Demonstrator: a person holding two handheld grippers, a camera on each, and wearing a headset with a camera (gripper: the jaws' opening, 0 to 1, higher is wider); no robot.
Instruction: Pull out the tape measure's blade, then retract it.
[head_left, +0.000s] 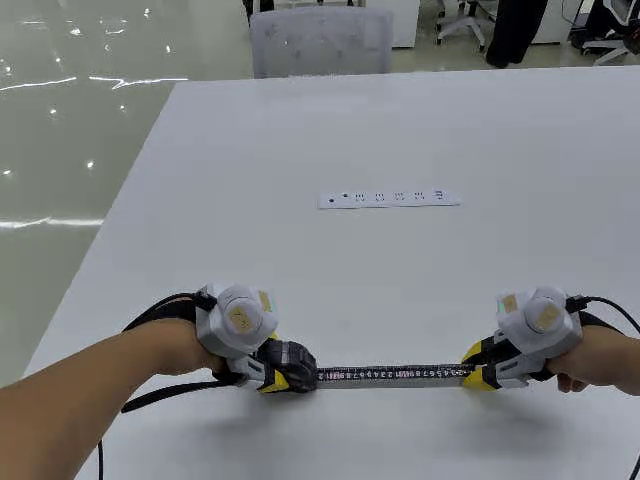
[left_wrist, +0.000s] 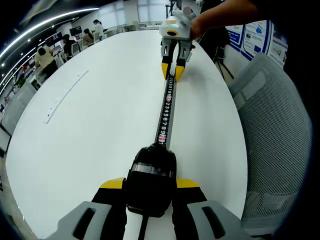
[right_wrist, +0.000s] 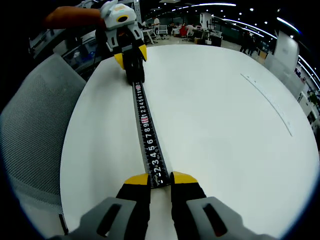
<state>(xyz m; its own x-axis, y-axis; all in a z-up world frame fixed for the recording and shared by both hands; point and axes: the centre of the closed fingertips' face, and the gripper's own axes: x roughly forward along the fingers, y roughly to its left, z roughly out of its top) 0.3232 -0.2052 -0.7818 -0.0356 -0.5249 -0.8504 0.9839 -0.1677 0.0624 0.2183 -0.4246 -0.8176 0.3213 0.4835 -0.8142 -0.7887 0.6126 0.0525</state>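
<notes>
The left tool is clamped on the black, boxy plastic tape measure case at the near left of the white table. Its dark, numbered metal blade runs right to the right tool, which pinches its end. The case looks rigid, best gripped across its flat sides. The thin blade looks springy and likely to snap back, so its tip needs a firm hold.

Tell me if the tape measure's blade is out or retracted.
Out: the blade spans from the case in the left gripper to the right gripper, which pinches its tip.
</notes>
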